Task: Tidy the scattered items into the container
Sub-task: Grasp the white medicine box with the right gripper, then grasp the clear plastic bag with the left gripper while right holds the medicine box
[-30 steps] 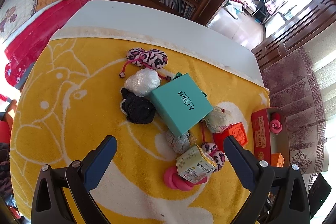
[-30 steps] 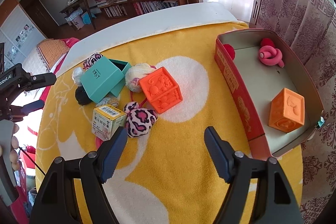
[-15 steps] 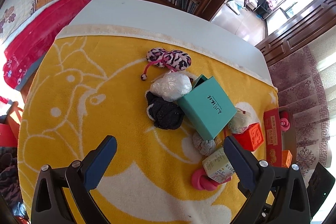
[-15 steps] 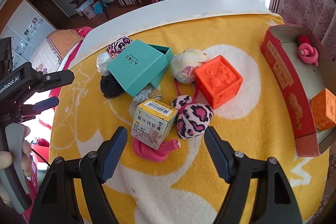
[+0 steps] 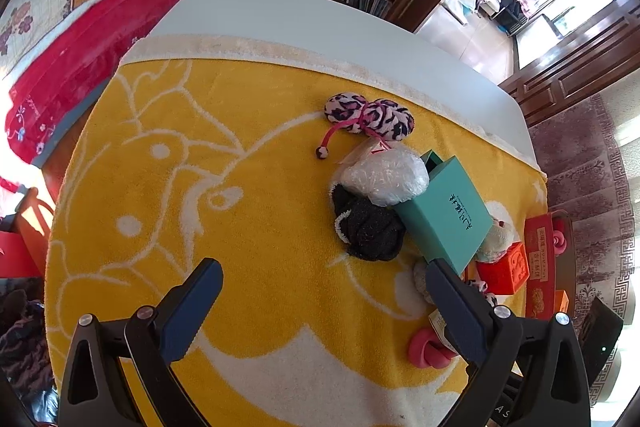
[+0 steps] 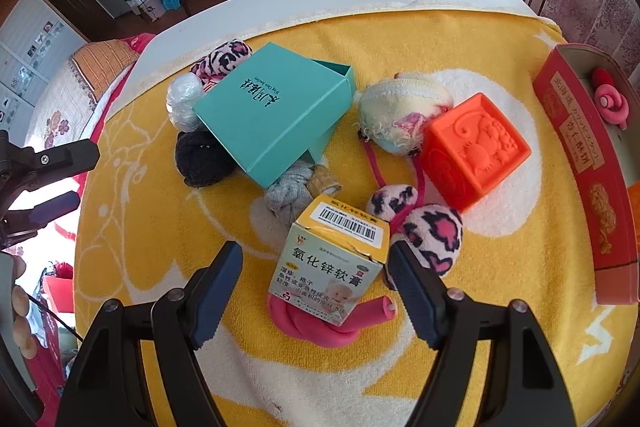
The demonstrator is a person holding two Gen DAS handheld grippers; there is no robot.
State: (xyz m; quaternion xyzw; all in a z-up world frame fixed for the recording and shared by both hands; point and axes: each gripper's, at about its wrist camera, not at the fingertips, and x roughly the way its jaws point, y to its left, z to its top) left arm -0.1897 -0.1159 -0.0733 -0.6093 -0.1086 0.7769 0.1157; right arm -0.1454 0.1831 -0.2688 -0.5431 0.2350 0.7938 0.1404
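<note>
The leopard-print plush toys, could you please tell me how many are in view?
2: one behind the teal box near the towel's far edge, one beside the yellow carton in front of the orange cube. More may be hidden.

Clear towel L, clutter R
Bare yellow towel (image 5: 248, 227) w/ room to pass; teal box (image 6: 272, 111), orange cube (image 6: 476, 155), ointment carton (image 6: 340, 255) crowd the path toward red container (image 6: 576, 155).

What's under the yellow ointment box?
A pink knotted toy lies partly under the ointment box, its coil and one end sticking out in front. The rest of the toy is covered.
</note>
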